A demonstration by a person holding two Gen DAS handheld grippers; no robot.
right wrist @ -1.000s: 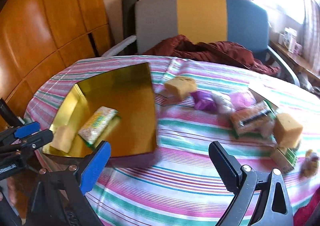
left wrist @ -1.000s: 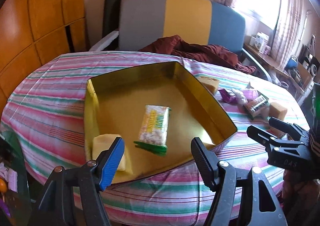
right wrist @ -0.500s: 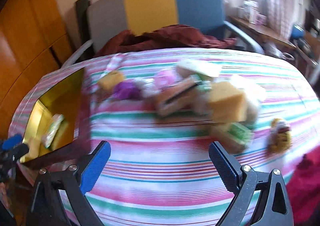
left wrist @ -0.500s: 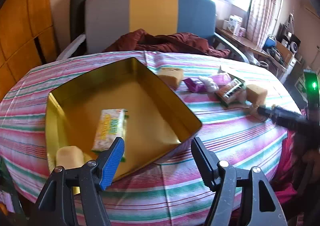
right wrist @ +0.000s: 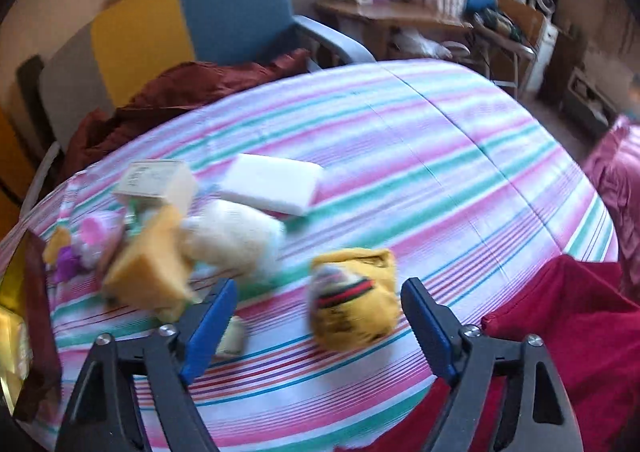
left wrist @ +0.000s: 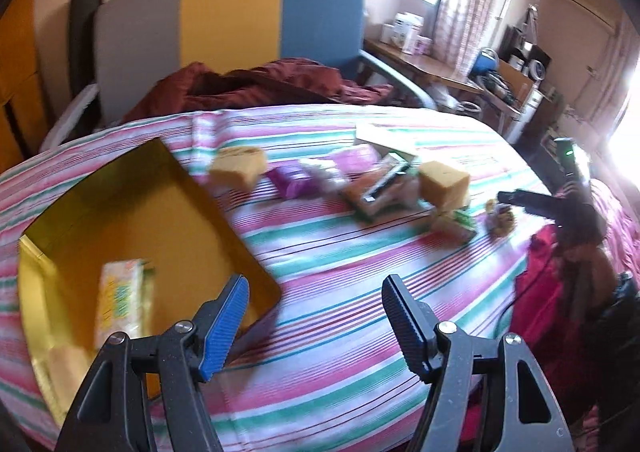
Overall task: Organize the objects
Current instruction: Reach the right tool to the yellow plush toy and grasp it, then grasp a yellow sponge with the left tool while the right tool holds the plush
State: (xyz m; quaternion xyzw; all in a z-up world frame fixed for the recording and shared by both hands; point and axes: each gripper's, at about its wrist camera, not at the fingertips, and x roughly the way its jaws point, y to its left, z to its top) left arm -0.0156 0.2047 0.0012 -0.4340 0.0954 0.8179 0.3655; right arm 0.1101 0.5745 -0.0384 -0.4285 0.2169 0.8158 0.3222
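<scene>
While print on the yellow pouch [right wrist: 354,298] blurs unreadably, both claws gape empty, the right claw [right wrist: 318,326] just narrowing

Gold tray and snacks on a stripy table

The left gripper [left wrist: 312,312] is wide open above the striped tablecloth [left wrist: 360,260], beside the gold tray [left wrist: 132,212].

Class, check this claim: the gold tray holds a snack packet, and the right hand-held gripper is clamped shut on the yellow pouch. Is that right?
Not quite. The gold tray does hold the snack packet, but the right hand-held gripper is open around the yellow pouch, pads not touching it, as the right wrist view shows.
</scene>
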